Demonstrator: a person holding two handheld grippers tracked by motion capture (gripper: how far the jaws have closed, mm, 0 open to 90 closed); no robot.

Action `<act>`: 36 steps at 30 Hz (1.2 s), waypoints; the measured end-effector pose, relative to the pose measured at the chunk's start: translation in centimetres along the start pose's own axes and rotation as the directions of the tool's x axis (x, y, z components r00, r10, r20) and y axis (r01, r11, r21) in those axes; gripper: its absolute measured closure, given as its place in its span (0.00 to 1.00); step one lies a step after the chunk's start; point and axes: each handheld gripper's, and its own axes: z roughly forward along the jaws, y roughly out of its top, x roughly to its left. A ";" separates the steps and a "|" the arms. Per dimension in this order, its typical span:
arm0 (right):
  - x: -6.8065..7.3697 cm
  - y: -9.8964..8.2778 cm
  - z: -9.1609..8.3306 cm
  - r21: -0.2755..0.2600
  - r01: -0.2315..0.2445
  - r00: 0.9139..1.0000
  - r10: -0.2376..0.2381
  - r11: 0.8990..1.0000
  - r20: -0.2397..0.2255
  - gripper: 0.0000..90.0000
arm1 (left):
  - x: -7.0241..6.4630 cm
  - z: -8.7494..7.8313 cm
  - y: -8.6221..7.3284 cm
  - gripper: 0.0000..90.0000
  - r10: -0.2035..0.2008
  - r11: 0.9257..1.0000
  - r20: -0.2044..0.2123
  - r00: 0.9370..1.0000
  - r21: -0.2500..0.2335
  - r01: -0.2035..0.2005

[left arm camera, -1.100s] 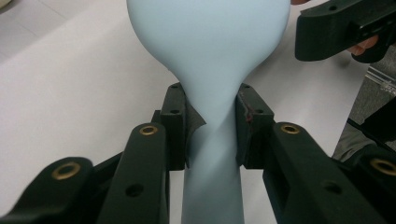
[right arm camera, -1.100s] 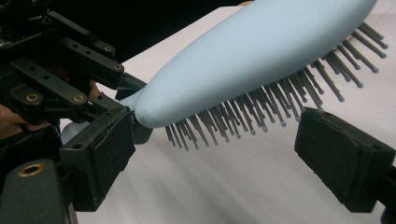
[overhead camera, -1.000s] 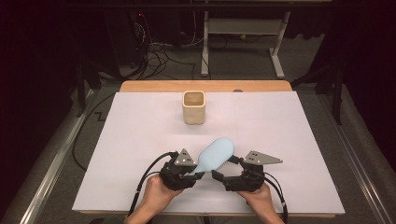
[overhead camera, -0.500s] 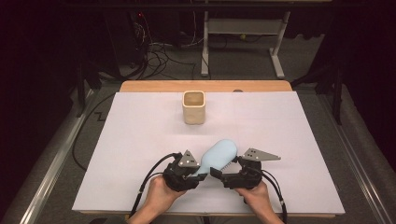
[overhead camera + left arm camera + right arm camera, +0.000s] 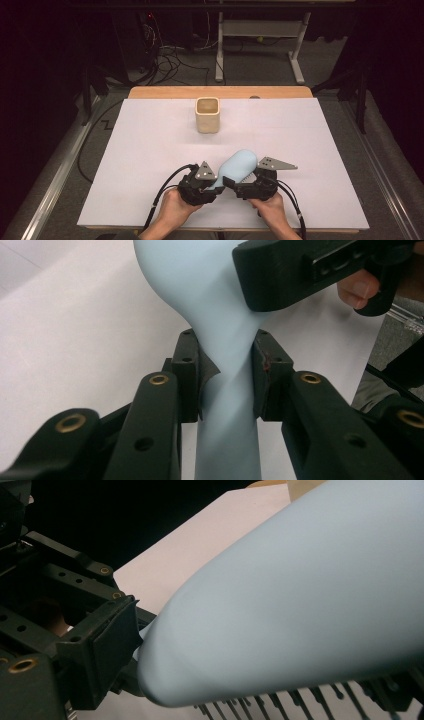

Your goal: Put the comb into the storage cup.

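Observation:
A pale blue hairbrush (image 5: 239, 167) with dark bristles hangs just above the white table cover near the front edge, its head pointing up and to the right. My left gripper (image 5: 217, 182) is shut on its thin handle; in the left gripper view both pads (image 5: 190, 375) press the handle (image 5: 227, 390). My right gripper (image 5: 239, 186) meets it from the right at the brush head. One of its jaws lies against the head (image 5: 200, 290). In the right gripper view the head (image 5: 300, 605) hides the far jaw, and bristles (image 5: 280, 700) point downward.
A beige square cup (image 5: 207, 114) stands upright at the back middle of the white cover (image 5: 150, 150). A wooden strip (image 5: 220, 92) runs along the table's far edge. Cables trail from both grippers toward the front edge. Dark floor and a desk frame lie beyond.
The brush head has sunk and shifted slightly to the right. Both hands stay together at the front of the table.

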 end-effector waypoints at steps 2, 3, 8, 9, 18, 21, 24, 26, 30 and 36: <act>0.0 0.1 0.1 -0.002 -0.002 1.000 0.002 1.000 0.005 0.11 | -0.1 0.0 0.1 0.77 -0.001 1.000 -0.001 1.000 -0.003 0.001; 0.0 0.1 0.1 -0.005 -0.004 1.000 0.004 1.000 0.007 0.11 | -0.1 0.1 0.1 0.77 -0.001 1.000 -0.002 1.000 -0.004 0.001; 0.0 0.3 0.1 -0.002 -0.003 1.000 0.003 1.000 0.015 0.14 | -0.2 0.1 0.2 0.77 -0.003 1.000 -0.005 1.000 -0.001 0.003; 0.0 0.4 0.1 0.001 -0.006 1.000 0.006 1.000 0.014 0.15 | -0.2 0.2 0.2 0.77 -0.001 1.000 -0.009 1.000 -0.003 0.001; 0.0 1.1 -0.1 0.015 -0.009 1.000 0.009 1.000 -0.013 0.24 | -0.4 0.0 0.1 0.77 0.013 1.000 -0.043 0.999 0.003 -0.013; 0.0 1.4 -0.3 0.019 -0.021 0.999 0.022 1.000 -0.028 0.29 | -0.4 0.1 0.1 0.77 0.014 1.000 -0.043 0.999 0.009 -0.014; 0.1 1.8 -0.5 0.023 -0.021 0.999 0.021 1.000 -0.037 0.34 | -0.4 0.2 0.2 0.77 0.014 1.000 -0.047 0.999 0.011 -0.014; 0.2 2.1 -0.6 0.023 -0.026 0.999 0.027 0.999 -0.046 0.37 | -0.4 0.2 0.2 0.77 0.014 1.000 -0.048 0.999 0.009 -0.013; 0.4 2.4 -0.7 0.024 -0.016 0.999 0.017 1.000 -0.044 0.39 | -0.4 0.2 0.3 0.77 0.013 1.000 -0.055 0.998 0.007 -0.013; 0.5 2.5 -0.6 0.023 -0.022 0.998 0.023 0.999 -0.050 0.41 | -0.4 0.1 0.5 0.77 0.021 1.000 -0.074 0.997 0.013 -0.020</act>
